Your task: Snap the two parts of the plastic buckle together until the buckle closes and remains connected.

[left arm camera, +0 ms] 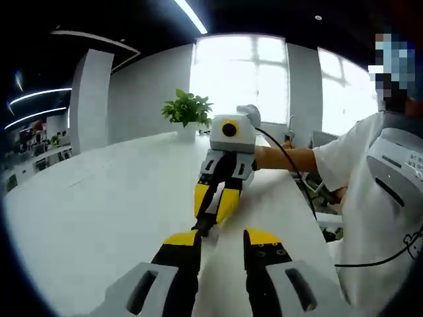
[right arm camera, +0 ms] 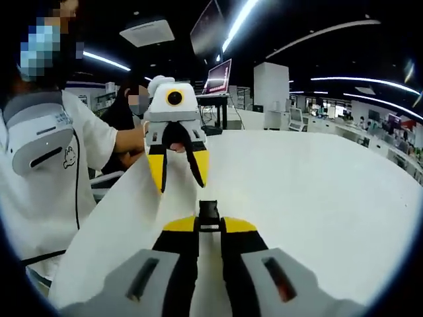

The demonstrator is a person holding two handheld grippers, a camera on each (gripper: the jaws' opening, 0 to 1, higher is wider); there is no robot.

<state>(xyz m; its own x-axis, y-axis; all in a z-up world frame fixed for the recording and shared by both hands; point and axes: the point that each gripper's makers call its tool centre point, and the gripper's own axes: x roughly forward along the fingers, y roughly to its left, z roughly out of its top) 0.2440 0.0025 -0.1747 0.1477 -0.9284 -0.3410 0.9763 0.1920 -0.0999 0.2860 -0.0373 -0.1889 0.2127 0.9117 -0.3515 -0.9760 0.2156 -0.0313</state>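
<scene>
**Buckle half pinched in right gripper, left gripper standing spread**

Left gripper view: left gripper (left arm camera: 221,241) rising from 6 o'clock, yellow-tipped jaws standing spread apart, gripping nothing. Right gripper (left arm camera: 210,221) facing in from 12 o'clock just past centre, jaws pressing together on a small black buckle part (left arm camera: 203,228) at their tips, tips sitting just beside the left gripper's left jaw. Resting beneath both, a white table (left arm camera: 99,198). Standing at the table's far edge around 11 o'clock, a potted green plant (left arm camera: 187,111). Showing at 3 o'clock, a person in a white shirt (left arm camera: 360,178), forearm reaching to the right gripper.

Right gripper view: right gripper (right arm camera: 210,228) rising from 6 o'clock, jaws pinching the black buckle part (right arm camera: 209,212), part sticking up between the tips. Left gripper (right arm camera: 178,173) hanging at 11 o'clock beyond it, jaws spread, apart from the buckle part. Second buckle half: cannot tell where.
</scene>
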